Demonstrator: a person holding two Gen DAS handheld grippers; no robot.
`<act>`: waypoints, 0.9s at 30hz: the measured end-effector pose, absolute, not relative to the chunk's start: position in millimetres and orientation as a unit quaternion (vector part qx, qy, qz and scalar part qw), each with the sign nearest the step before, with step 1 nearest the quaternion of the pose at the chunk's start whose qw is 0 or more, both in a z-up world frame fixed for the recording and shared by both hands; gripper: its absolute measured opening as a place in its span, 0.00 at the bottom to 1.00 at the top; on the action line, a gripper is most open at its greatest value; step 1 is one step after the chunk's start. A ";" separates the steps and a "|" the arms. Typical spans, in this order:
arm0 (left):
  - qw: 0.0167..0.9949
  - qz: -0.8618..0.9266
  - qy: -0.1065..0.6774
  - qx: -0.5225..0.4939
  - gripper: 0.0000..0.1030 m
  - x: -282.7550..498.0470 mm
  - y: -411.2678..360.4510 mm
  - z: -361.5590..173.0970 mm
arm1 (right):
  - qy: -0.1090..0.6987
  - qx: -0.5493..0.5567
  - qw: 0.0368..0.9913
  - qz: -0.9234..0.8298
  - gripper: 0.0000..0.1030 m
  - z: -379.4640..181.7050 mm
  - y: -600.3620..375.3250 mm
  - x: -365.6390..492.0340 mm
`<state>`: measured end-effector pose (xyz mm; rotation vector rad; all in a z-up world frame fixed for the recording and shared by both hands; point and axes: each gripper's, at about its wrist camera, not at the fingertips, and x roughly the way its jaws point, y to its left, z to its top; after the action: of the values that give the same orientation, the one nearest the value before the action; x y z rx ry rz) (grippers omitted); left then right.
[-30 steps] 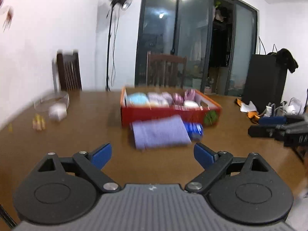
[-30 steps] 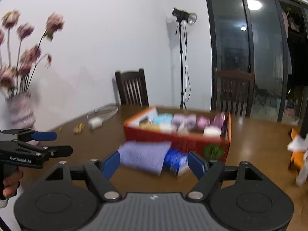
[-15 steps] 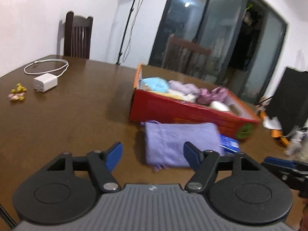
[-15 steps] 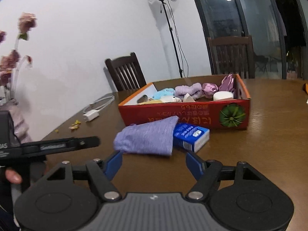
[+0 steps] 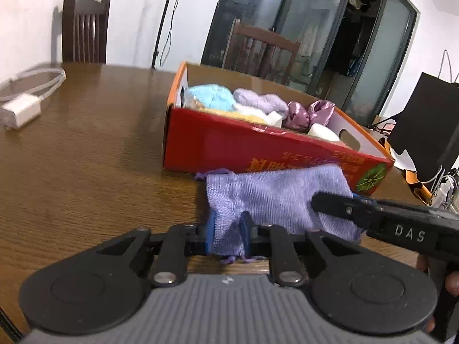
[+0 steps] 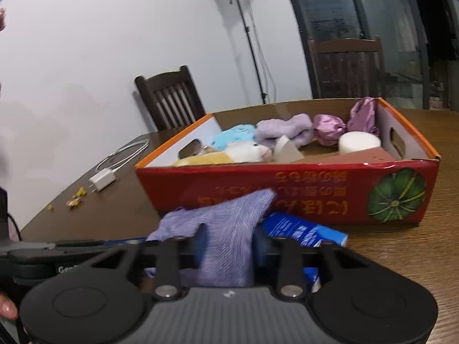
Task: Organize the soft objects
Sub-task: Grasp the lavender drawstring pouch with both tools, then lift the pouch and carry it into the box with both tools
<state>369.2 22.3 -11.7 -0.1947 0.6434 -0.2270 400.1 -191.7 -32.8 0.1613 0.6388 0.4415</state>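
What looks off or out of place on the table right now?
Yellow crumb-like bits lie scattered on the table near the white charger. A blue carton sits partly under the purple cloth, outside the red box. Both the left gripper and right gripper pinch that cloth.

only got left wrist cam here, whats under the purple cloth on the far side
Observer: A blue carton lies under the purple cloth, beside the red box.
Operator: is the right gripper on the cloth too
Observer: Yes, the right gripper is closed on the cloth's near edge.
Operator: anything white and fluffy in the box
Observer: A white plush lies against the near wall.
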 end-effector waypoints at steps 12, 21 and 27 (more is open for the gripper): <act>0.924 -0.194 0.307 -0.118 0.41 222.0 -1.2 -11.8 | 0.389 0.101 0.886 0.233 0.10 -35.7 -256.4 271.0; 0.918 -0.190 0.313 -0.153 0.58 257.9 -13.3 -14.7 | 0.371 0.040 0.908 0.190 0.08 -33.4 -257.0 262.8; 0.894 -0.206 0.336 -0.214 0.30 284.5 -11.9 -20.7 | 0.370 0.047 0.907 0.195 0.08 -33.2 -259.8 263.6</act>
<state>284.5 -11.9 -20.7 -0.4433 0.6958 -0.4274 263.6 -259.8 -33.2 0.0976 0.7638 0.4015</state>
